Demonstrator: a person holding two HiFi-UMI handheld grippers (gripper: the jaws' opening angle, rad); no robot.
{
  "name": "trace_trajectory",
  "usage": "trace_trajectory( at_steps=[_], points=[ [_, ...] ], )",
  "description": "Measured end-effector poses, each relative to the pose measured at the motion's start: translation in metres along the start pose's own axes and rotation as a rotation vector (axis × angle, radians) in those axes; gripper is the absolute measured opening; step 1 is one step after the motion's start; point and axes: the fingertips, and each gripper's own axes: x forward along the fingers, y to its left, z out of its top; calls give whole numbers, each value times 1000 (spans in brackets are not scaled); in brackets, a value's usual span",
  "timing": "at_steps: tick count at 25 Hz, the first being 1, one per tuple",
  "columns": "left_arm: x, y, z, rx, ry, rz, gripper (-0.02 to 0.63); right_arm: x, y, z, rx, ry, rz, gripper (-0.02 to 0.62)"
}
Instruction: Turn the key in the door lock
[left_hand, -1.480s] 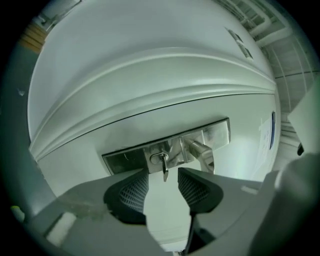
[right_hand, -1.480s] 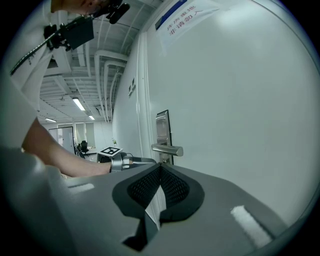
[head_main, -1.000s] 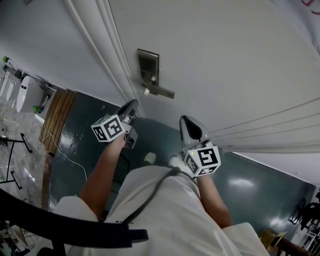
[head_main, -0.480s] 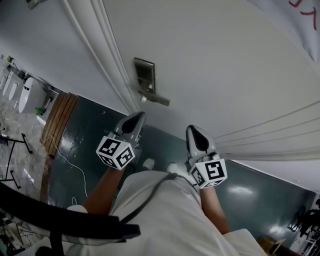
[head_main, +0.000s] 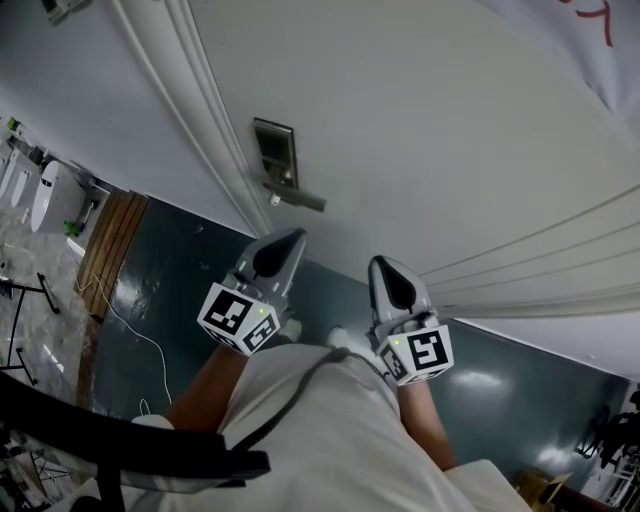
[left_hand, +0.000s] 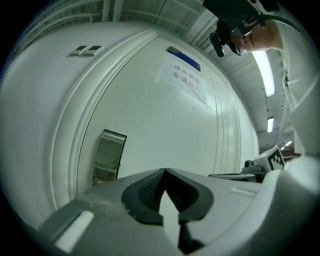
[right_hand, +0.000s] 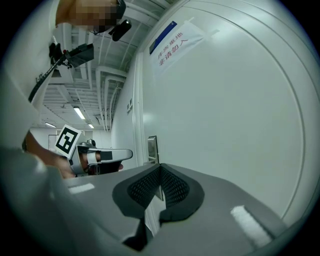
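Key: you're looking at a small pale nub (head_main: 273, 199) just under the lock plate (head_main: 275, 153), at the root of the lever handle (head_main: 297, 197); that may be the key, but it's too small to be sure
Lock plate: a steel rectangle at the door's edge, right beside the door frame (head_main: 195, 100), up and ahead of both your grippers
Handling, as I judge it: a key is small, stiff, light and smooth metal; your ribbed pads should bite on the flat of its head, not on the shank; the cylinder will likely push back, so the twist has to run straight along the key or it could bend or slip out
Left gripper (head_main: 292, 240): jaws pressed together with nothing between them, pointing at the door below the lever and well short of it; its own view has the lock plate up and to the left of the tips
Right gripper (head_main: 388, 266): jaws together and empty too, facing bare door (head_main: 430, 130) further from the lock
Stage: closed, empty jaws standing off the lock fit both a run-up to the key and a pull-back after the turn; these views don't settle which
Edges: the lever juts out right over the nub, and the frame mouldings crowd the lock's near side
Open room: flat door panel on the side away from the frame, dark floor (head_main: 165, 290) below, and nothing standing between your grippers and the door
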Motion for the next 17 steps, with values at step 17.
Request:
trace_trajectory(
  at_steps=[17],
  points=[
    [-9, 18, -12, -24, 39, -11, 6, 3, 12, -6, -14, 14, -55, 6]
  ],
)
